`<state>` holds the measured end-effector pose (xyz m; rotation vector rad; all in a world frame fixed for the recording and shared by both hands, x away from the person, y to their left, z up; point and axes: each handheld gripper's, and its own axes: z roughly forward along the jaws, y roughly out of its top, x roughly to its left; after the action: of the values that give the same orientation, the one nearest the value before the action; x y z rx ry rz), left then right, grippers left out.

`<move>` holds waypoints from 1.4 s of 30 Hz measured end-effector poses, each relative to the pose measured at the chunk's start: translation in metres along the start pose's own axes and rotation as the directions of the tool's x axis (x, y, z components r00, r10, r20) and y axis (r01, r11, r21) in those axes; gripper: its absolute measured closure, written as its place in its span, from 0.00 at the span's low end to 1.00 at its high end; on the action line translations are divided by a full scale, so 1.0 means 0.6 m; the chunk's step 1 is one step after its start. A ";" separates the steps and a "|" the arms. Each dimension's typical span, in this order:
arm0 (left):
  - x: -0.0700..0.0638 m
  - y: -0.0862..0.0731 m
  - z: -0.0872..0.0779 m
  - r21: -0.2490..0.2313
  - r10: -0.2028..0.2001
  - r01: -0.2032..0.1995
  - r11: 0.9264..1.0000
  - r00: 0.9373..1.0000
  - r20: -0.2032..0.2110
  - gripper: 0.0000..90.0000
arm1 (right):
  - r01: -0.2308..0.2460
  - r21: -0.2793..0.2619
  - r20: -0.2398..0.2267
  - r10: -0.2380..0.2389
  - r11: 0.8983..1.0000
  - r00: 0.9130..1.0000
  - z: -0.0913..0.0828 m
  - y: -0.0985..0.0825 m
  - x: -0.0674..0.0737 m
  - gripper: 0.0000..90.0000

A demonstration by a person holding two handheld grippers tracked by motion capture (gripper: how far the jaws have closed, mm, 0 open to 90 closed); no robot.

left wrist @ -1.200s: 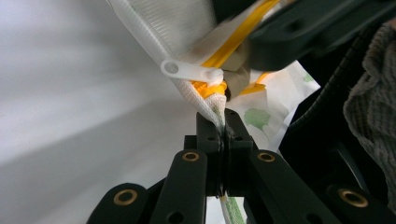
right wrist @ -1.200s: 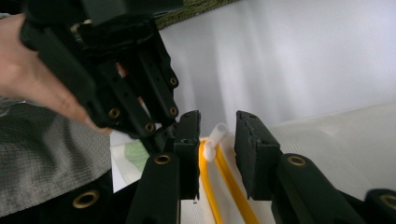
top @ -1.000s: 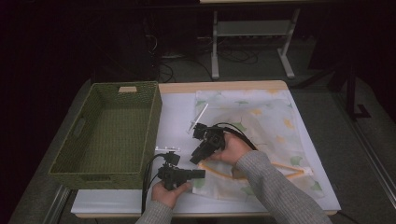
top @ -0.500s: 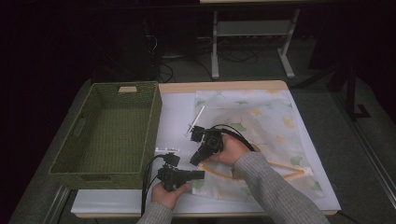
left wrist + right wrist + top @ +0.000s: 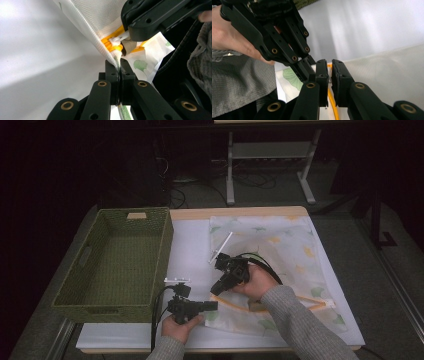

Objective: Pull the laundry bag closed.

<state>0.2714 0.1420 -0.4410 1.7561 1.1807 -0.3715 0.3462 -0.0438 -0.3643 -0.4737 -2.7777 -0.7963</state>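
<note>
Your right gripper (image 5: 217,290) has just been closing its jaws, and they now stand nearly together over the yellow zipper (image 5: 331,100) of the mesh laundry bag (image 5: 280,250). In the right gripper view a thin gap shows between the jaws with the zipper line running up into it. In the left gripper view that gripper's jaw tip sits right at the white zipper pull (image 5: 117,40), so I judge the pull is caught or about to be; the contact itself is hidden. Compared with a second ago, both hands sit in nearly the same place next to the bag's near corner.

Your left gripper (image 5: 212,306) is closed tight on the bag's white mesh edge (image 5: 100,42), just below the zipper's end, pinning that corner. This likely means you are set to draw the zipper along while the left gripper anchors the fabric.

The bag lies flat on the white surface (image 5: 190,250), to the right of the green woven basket (image 5: 120,260), which is empty. The bag is pale, printed with green and yellow leaves, and its yellow zipper runs along the edge nearest you. A small white stick-like object (image 5: 221,246) lies at the bag's left edge, between bag and basket.
</note>
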 end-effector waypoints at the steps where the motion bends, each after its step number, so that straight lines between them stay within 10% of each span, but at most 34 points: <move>1: 0.000 0.000 0.000 0.001 0.003 -0.003 1.000 1.000 -0.003 0.97 | -0.001 -0.004 -0.002 0.001 1.000 1.000 0.001 -0.003 -0.001 0.92; 18: 0.003 -0.002 0.001 0.001 -0.006 0.006 1.000 1.000 0.015 0.97 | -0.047 -0.025 -0.051 0.045 0.999 0.998 0.015 -0.031 -0.016 0.92; 24: 0.008 0.007 0.000 0.030 -0.040 0.039 0.999 0.999 0.019 0.80 | -0.042 -0.013 -0.049 0.042 0.999 0.998 0.015 -0.034 -0.016 0.92; 42: 0.003 0.013 -0.013 0.017 0.005 -0.005 1.000 1.000 0.020 0.97 | 0.005 -0.028 -0.032 -0.006 1.000 0.999 0.006 -0.037 -0.007 0.93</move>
<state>0.2767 0.1487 -0.4343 1.7657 1.1620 -0.3969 0.3415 -0.0611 -0.3790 -0.4549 -2.7428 -0.8373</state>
